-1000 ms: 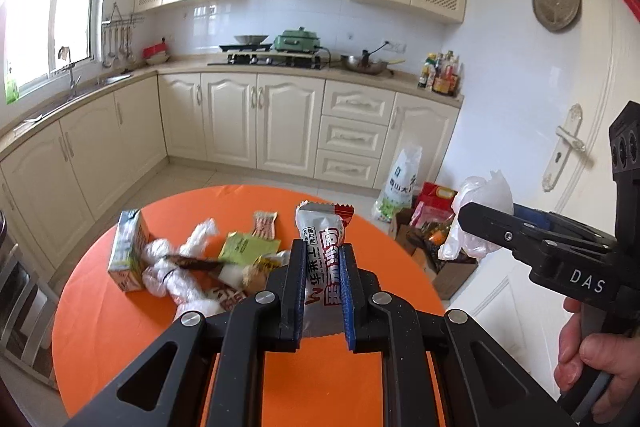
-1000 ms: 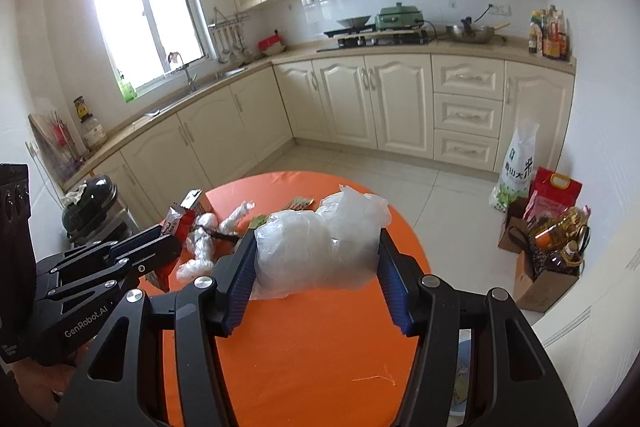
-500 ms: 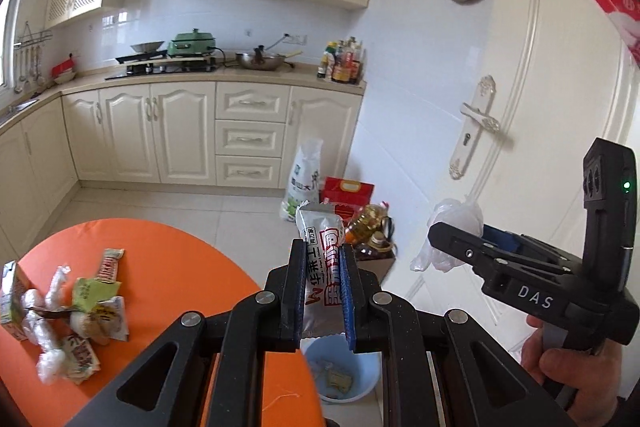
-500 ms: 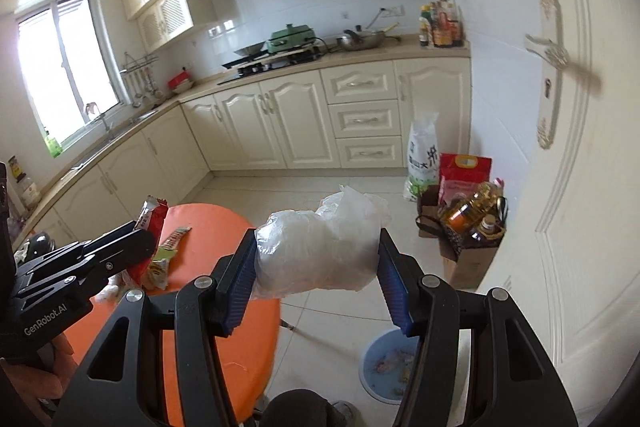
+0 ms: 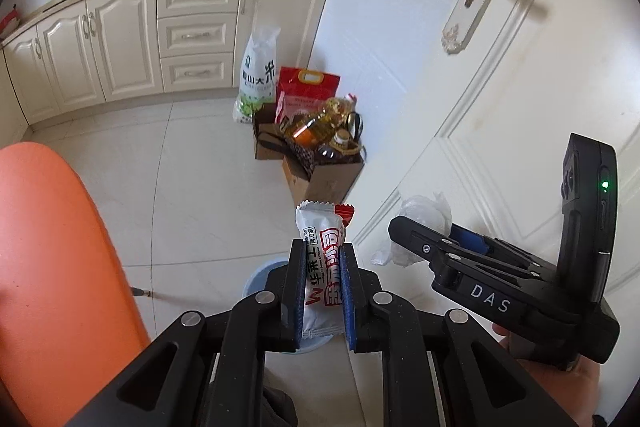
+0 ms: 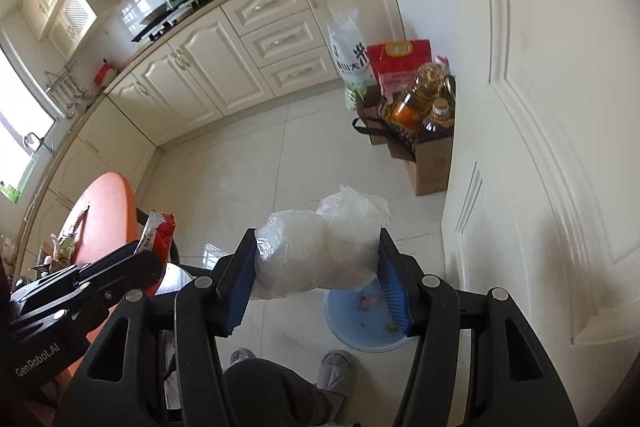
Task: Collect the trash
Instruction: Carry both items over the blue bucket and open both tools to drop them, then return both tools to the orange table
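Observation:
My left gripper (image 5: pixel 322 251) is shut on a white and red snack wrapper (image 5: pixel 322 239) that stands up between its blue pads. My right gripper (image 6: pixel 318 247) is shut on a crumpled clear plastic bag (image 6: pixel 320 251) that fills the gap between its jaws. Both point down at the floor, over a light blue bin (image 6: pixel 356 331) with a few scraps inside. In the left wrist view only the bin's rim (image 5: pixel 260 271) shows behind the fingers. The right gripper (image 5: pixel 424 247) with its bag sits at the right there; the left gripper (image 6: pixel 148 259) with the wrapper sits at the lower left of the right wrist view.
The orange round table (image 5: pixel 52 247) lies to the left, with more wrappers (image 6: pixel 60 251) on it. A cardboard box of oil bottles (image 5: pixel 320 155) and rice bags (image 5: pixel 260 75) stand by the white door (image 5: pixel 500 107). A person's slippers (image 6: pixel 336 371) are beside the bin.
Both grippers have swung right, away from the table, and tipped down toward the floor, carrying the wrapper and the bag. The blue bin has come into view below them.

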